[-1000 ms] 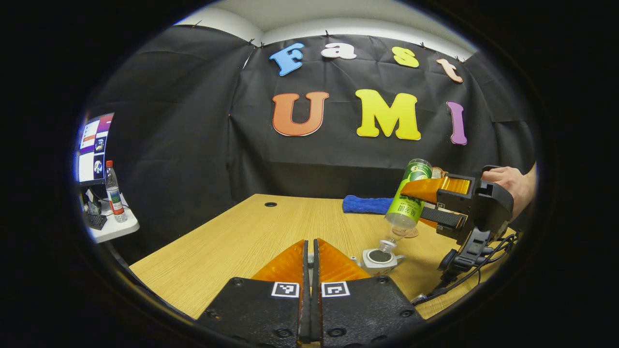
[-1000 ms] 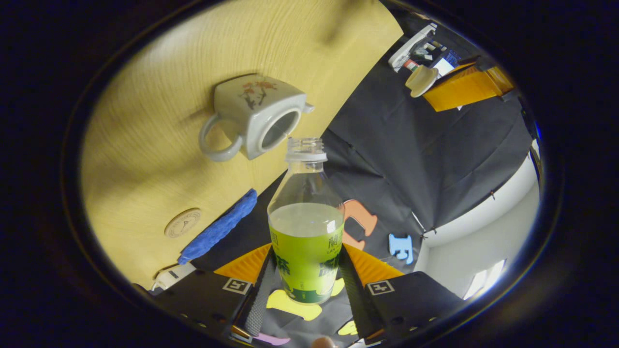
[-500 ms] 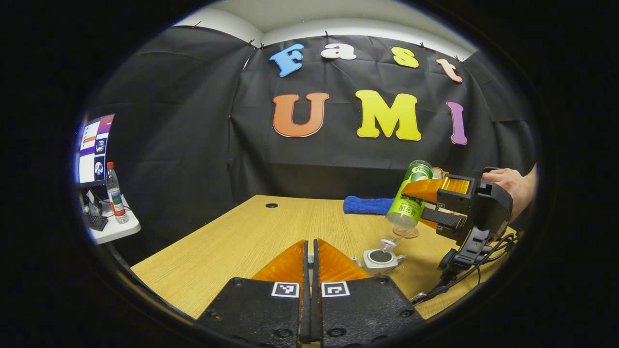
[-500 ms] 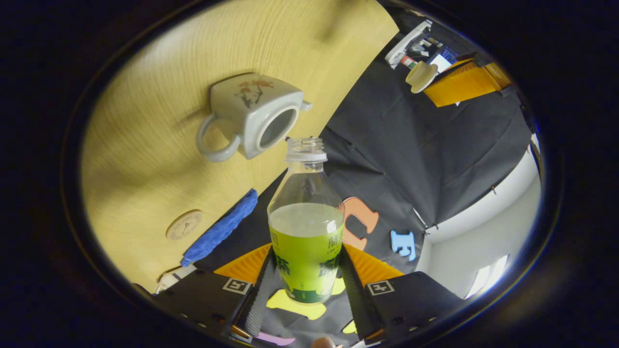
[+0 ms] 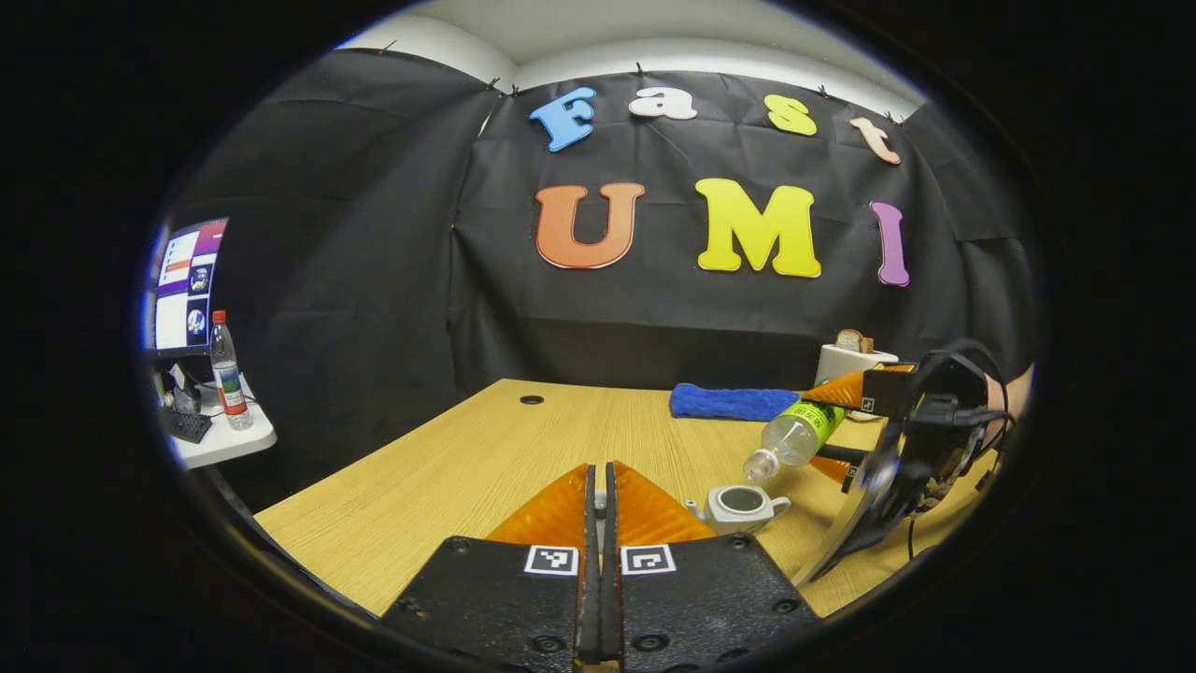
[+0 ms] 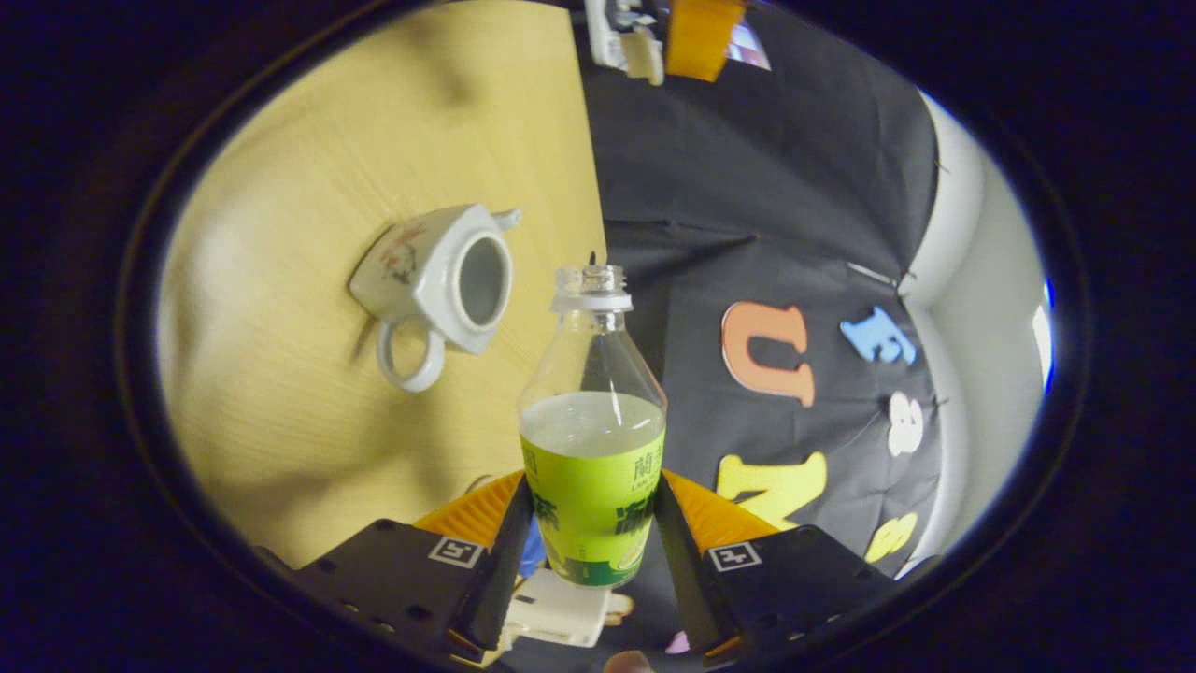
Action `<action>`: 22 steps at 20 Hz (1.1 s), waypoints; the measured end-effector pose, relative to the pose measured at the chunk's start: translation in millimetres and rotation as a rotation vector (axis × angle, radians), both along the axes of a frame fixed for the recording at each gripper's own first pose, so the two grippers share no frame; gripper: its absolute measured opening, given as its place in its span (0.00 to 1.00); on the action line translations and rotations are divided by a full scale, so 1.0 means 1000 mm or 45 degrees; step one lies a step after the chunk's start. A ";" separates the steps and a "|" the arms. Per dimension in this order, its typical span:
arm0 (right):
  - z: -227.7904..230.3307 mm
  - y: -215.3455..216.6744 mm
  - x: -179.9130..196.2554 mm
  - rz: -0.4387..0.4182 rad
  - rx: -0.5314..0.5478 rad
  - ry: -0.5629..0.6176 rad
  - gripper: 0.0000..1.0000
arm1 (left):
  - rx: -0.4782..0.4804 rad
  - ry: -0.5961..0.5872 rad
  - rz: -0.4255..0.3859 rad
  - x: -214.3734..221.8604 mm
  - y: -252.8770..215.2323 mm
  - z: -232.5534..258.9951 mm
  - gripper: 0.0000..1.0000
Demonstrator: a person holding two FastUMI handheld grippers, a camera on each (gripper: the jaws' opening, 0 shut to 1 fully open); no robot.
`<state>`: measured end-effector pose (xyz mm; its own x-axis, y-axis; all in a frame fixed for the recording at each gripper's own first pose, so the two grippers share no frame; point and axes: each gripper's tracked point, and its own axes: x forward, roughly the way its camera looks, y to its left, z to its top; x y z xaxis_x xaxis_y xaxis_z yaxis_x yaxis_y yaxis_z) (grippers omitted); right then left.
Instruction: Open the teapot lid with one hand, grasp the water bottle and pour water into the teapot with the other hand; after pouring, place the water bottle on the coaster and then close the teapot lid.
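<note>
The white square teapot [image 5: 743,505] stands open on the wooden table [image 5: 486,458], lid off. My right gripper [image 5: 818,426] is shut on the green-labelled water bottle [image 5: 794,435], which lies tilted with its uncapped mouth down-left, just above and right of the teapot. In the right gripper view the bottle [image 6: 593,467] sits between the fingers of my right gripper [image 6: 590,509], partly full, beside the teapot [image 6: 439,276]. My left gripper [image 5: 598,477] is shut and raised above the table. From the right gripper view, the left gripper [image 6: 696,28] holds a pale lid [image 6: 640,49].
A blue cloth [image 5: 724,400] lies at the table's far side, with a white box [image 5: 850,357] to its right. A cable [image 5: 869,523] hangs from the right gripper to the table. A side table [image 5: 224,439] with a bottle [image 5: 222,369] and a monitor [image 5: 182,294] stands at left.
The right gripper has dropped and swung the bottle from steeply upended over the teapot to a much flatter tilt, its mouth now off to the side. The left gripper has barely moved.
</note>
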<state>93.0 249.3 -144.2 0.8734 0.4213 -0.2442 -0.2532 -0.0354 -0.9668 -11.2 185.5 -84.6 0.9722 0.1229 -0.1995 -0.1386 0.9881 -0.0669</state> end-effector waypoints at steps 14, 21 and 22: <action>0.043 -0.047 0.037 -0.363 1.341 0.707 0.73 | 0.012 -0.023 -0.090 0.010 -0.035 0.005 0.02; 0.013 -0.054 0.100 -0.534 1.723 0.901 0.71 | 0.015 -0.029 -0.108 0.012 -0.043 0.006 0.02; 0.004 -0.055 0.109 -0.572 1.737 0.902 0.71 | 0.014 -0.034 -0.104 0.011 -0.042 0.007 0.03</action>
